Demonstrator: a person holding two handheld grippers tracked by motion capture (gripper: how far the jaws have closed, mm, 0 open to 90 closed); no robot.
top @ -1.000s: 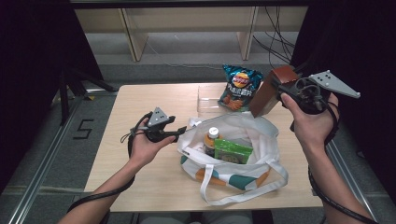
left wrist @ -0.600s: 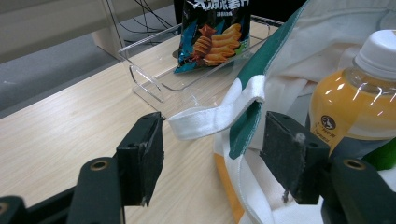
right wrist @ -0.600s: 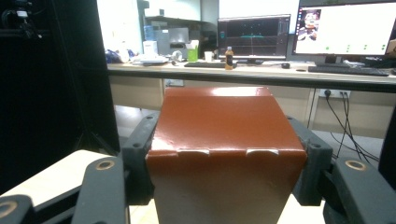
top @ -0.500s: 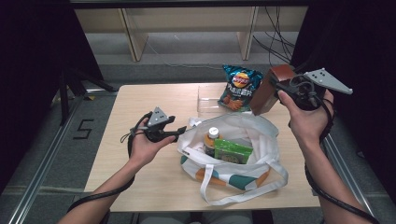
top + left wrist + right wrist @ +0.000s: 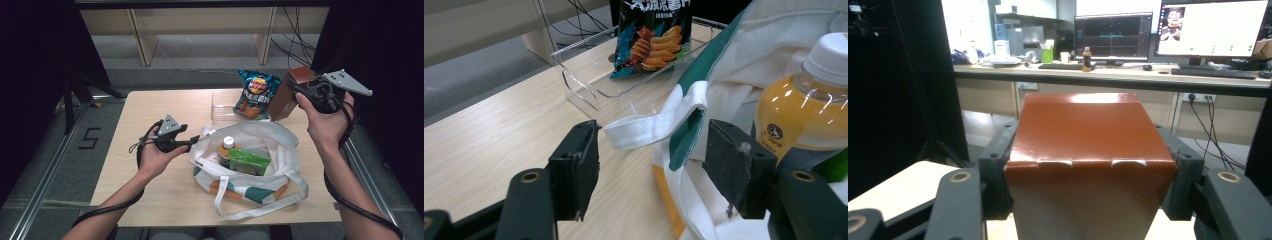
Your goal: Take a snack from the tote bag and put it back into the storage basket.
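Observation:
My right gripper is raised above the table's far right corner and shut on a brown cardboard box. Its jaws clamp both sides of the brown box. My left gripper is open at the left edge of a white tote bag with green and orange panels. The bag's white handle strap lies between the left gripper jaws, and the pads are not pressing on it. An orange drink bottle and a green packet stand inside the bag.
A blue chips bag leans in a clear plastic tray at the back of the wooden table. From the left gripper view the tray is just beyond the strap. Black curtains flank the table.
My right hand has shifted the brown box slightly up and to the left. The left hand and the bag have stayed put.

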